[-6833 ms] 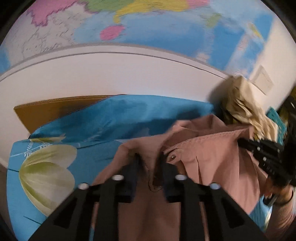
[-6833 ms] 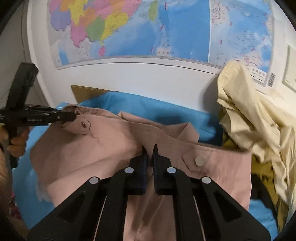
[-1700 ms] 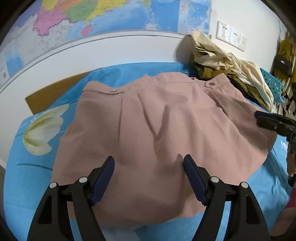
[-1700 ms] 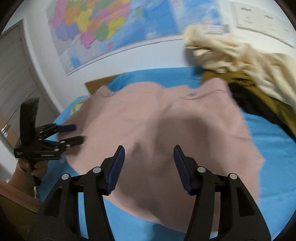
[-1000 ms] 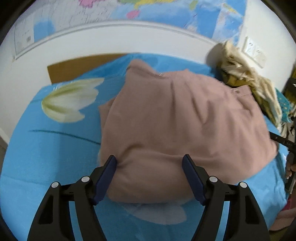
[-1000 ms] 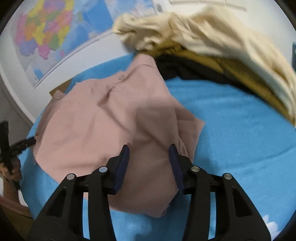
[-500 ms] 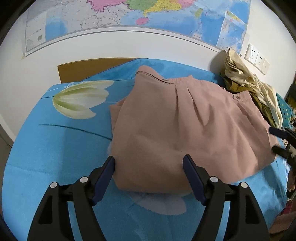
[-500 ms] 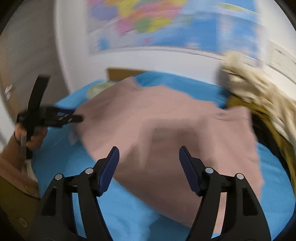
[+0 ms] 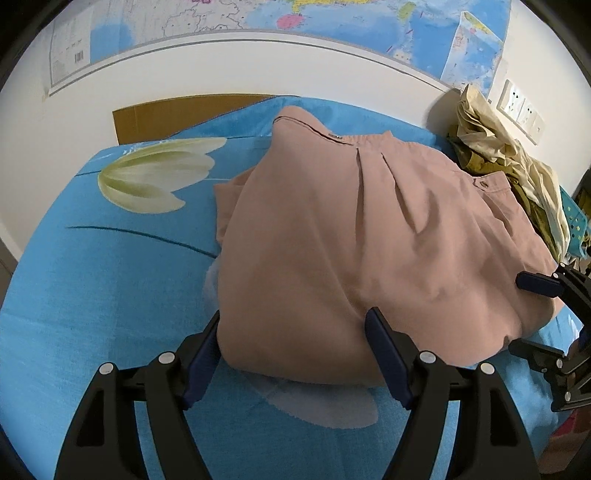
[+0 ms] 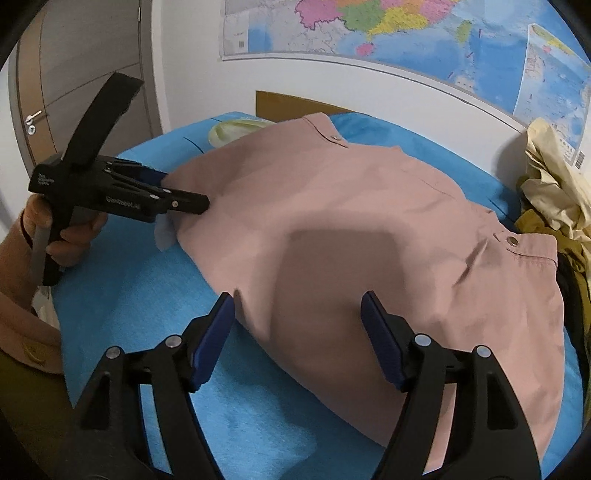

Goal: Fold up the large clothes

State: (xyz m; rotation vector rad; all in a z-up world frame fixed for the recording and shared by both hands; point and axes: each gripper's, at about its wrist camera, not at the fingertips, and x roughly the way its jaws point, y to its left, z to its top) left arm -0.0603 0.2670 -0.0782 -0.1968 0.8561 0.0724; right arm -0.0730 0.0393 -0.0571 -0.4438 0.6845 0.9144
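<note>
A dusty-pink skirt [image 9: 354, 236] lies spread on a blue bed cover [image 9: 92, 295], waistband with snap buttons toward the wall; it also shows in the right wrist view [image 10: 369, 236]. My left gripper [image 9: 293, 328] is open, its jaws straddling the skirt's near hem. My right gripper [image 10: 297, 314] is open over the hem at the skirt's other side. The left gripper also shows in the right wrist view [image 10: 184, 192] at the skirt's left edge. The right gripper shows at the right edge of the left wrist view [image 9: 532, 317].
A heap of cream and olive clothes [image 9: 498, 147] lies at the bed's far right, also seen in the right wrist view [image 10: 554, 192]. A wall map [image 10: 406, 29] hangs behind. A door [image 10: 74, 66] stands at the left. A brown headboard [image 9: 177, 110] sits by the wall.
Both grippers let go of the skirt and opened. The skirt now lies flat on the bed. Both grippers have moved down to its near hem, left and right.
</note>
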